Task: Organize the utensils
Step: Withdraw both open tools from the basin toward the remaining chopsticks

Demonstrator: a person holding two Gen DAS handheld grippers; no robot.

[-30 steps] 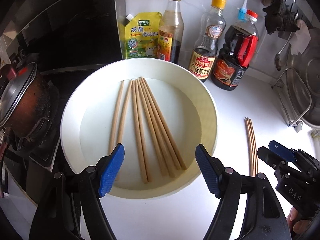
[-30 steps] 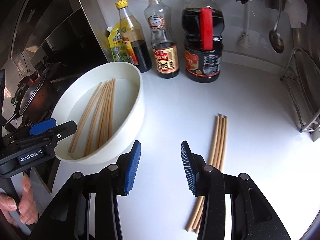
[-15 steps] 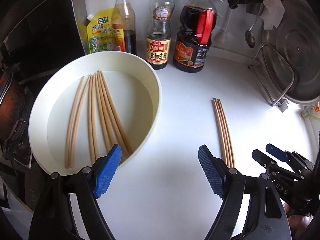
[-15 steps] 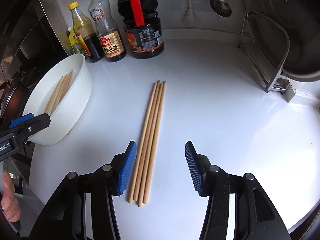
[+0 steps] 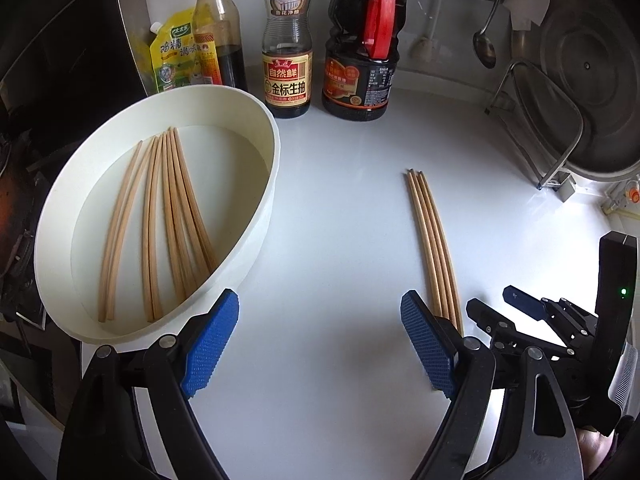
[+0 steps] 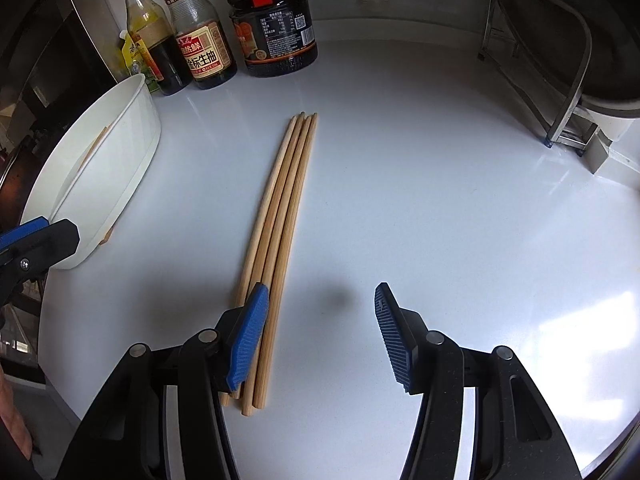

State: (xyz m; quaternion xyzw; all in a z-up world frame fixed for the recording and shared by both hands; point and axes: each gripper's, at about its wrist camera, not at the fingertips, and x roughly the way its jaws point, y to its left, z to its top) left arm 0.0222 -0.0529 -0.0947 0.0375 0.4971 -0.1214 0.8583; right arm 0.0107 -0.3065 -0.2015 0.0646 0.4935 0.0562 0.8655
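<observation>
Several wooden chopsticks [image 5: 172, 216] lie in a white bowl [image 5: 260, 232] at the left of the counter. A bundle of several more chopsticks [image 5: 432, 240] lies on the white counter to the right. My left gripper [image 5: 318, 300] hovers over bare counter between bowl and bundle, its jaws opening with nothing between them. My right gripper [image 6: 320, 292] hangs low over the near end of the bundle [image 6: 280, 216]. Its jaws are opening, and its left finger [image 6: 250, 332] covers the sticks without gripping them. The bowl [image 6: 128, 152] and the left gripper [image 6: 36, 236] show at that view's left edge.
Sauce bottles [image 5: 286, 60] and a yellow pouch [image 5: 172, 56] stand along the back wall. A metal rack [image 5: 556, 128] with a large steel lid [image 5: 592, 80] is at the right, and a ladle [image 5: 484, 48] hangs behind. The stove lies left of the bowl.
Both views swung right, away from the bowl toward the bundle on the counter. The right gripper came down close over the bundle. Both pairs of jaws stand wider.
</observation>
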